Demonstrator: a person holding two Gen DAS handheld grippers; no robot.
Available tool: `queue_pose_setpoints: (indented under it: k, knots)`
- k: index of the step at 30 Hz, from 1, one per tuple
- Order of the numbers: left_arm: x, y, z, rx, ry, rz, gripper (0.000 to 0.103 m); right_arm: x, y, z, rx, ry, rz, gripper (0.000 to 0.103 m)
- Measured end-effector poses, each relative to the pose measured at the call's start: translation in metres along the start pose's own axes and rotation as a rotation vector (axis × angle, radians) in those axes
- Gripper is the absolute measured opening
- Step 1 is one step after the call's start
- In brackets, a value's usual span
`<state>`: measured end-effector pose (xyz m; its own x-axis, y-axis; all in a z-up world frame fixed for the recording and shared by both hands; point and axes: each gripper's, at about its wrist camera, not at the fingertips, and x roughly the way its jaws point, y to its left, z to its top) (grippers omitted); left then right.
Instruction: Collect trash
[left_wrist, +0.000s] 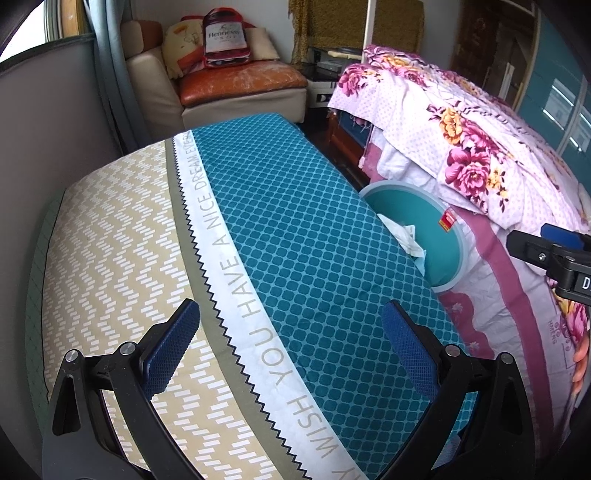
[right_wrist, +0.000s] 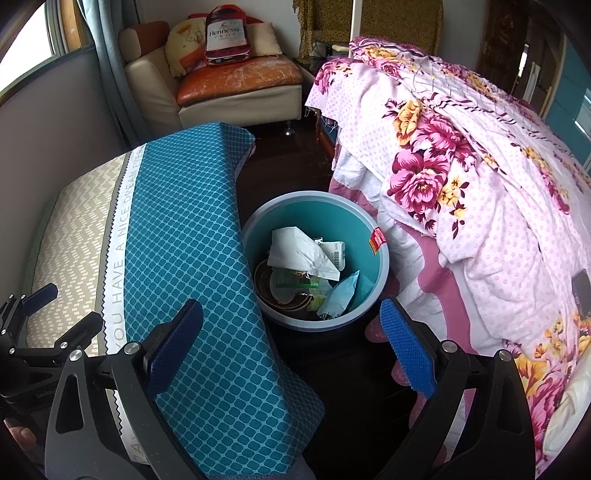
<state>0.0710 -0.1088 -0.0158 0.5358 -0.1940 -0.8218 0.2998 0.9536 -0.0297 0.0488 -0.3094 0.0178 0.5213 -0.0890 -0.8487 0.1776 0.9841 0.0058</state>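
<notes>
A teal round trash bin (right_wrist: 369, 218) stands on the dark floor between a low cushioned bench and a bed. Inside it lie crumpled white paper (right_wrist: 299, 254), a green wrapper (right_wrist: 295, 282), a pale blue packet (right_wrist: 341, 293) and a brown bowl (right_wrist: 264, 284). In the left wrist view the bin (left_wrist: 402, 206) is half hidden behind the bench, with white paper (left_wrist: 402, 236) showing. My right gripper (right_wrist: 291, 347) hangs open and empty just in front of the bin. Over the bench top my left gripper (left_wrist: 290, 349) is open, nothing between its blue pads.
The bench cover (left_wrist: 280, 229) is teal and beige with printed words. A bed with a pink floral quilt (right_wrist: 461, 177) fills the right side. A sofa (right_wrist: 236, 85) with pillows and a red bag stands at the back. The other gripper (left_wrist: 554, 258) shows at the right edge.
</notes>
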Motion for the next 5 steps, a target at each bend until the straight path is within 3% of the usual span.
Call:
queue_pose_setpoints:
  k: [5]
  knots:
    - [0.0027, 0.004, -0.0008, -0.025, 0.017, 0.002, 0.099, -0.001, 0.0023, 0.0004, -0.002, 0.001, 0.003, 0.093]
